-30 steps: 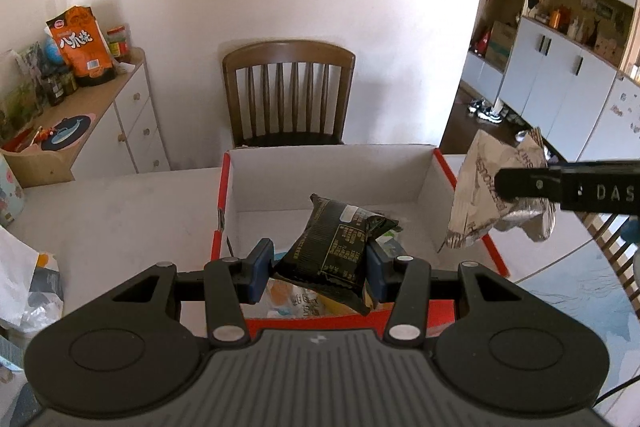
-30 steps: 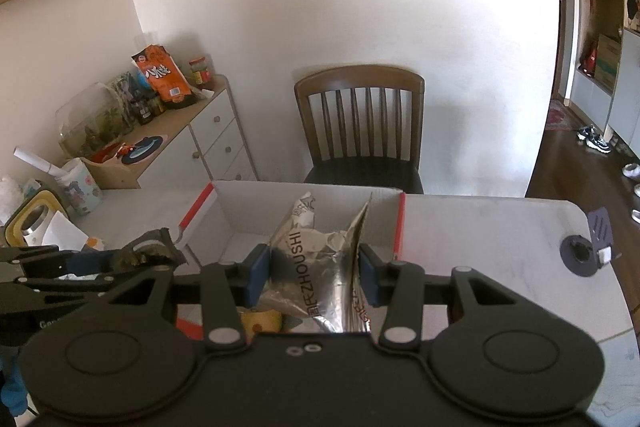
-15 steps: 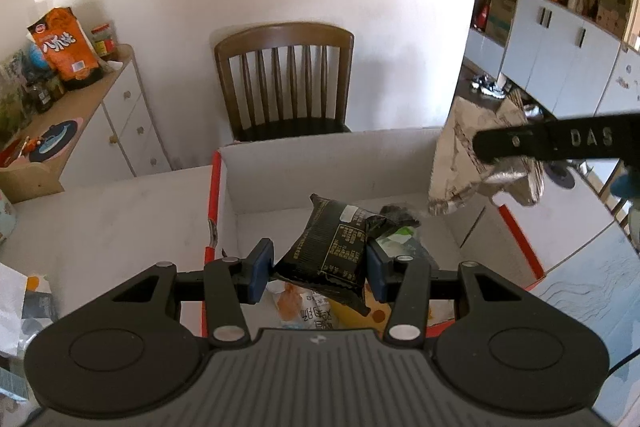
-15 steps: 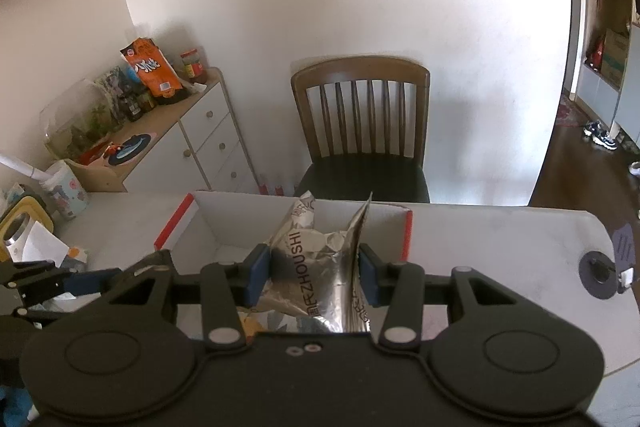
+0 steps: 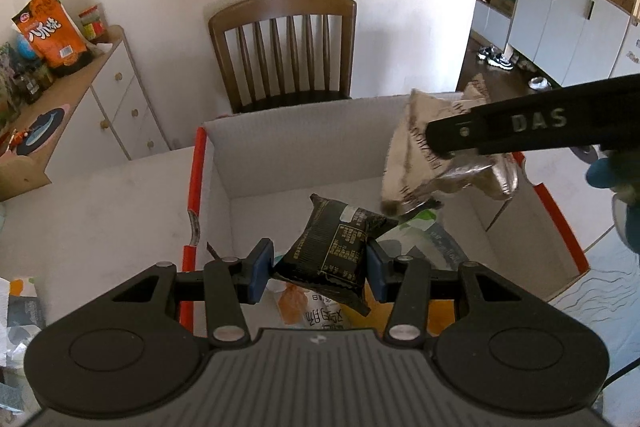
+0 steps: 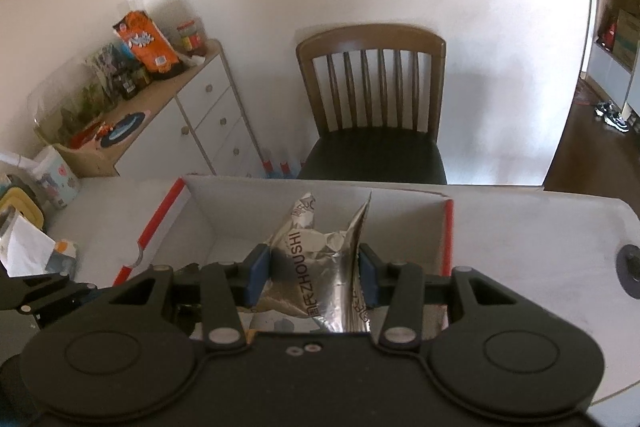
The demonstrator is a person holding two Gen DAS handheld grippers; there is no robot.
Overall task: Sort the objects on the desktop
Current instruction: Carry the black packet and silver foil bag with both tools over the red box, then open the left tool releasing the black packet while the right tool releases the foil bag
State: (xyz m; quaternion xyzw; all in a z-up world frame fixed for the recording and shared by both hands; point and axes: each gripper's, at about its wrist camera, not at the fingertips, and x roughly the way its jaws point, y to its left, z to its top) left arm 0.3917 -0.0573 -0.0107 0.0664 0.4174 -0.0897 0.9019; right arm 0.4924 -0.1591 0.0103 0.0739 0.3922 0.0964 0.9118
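White table [image 5: 100, 195] carries an open cardboard box [image 5: 288, 155] with red-edged flaps; loose packets lie on its floor, print too small to read. Right gripper [image 6: 316, 273], lettered "DAS" on its arm in the left view, has its jaws part-closed and clamped on a crumpled silver foil bag [image 6: 320, 267] printed "ZHOUSHI", held over the box. Left gripper [image 5: 320, 269] likewise pinches a black snack packet [image 5: 332, 247], small white print illegible, above the box's near end. Only the right view shows the round grommet [image 6: 630, 267] in the tabletop.
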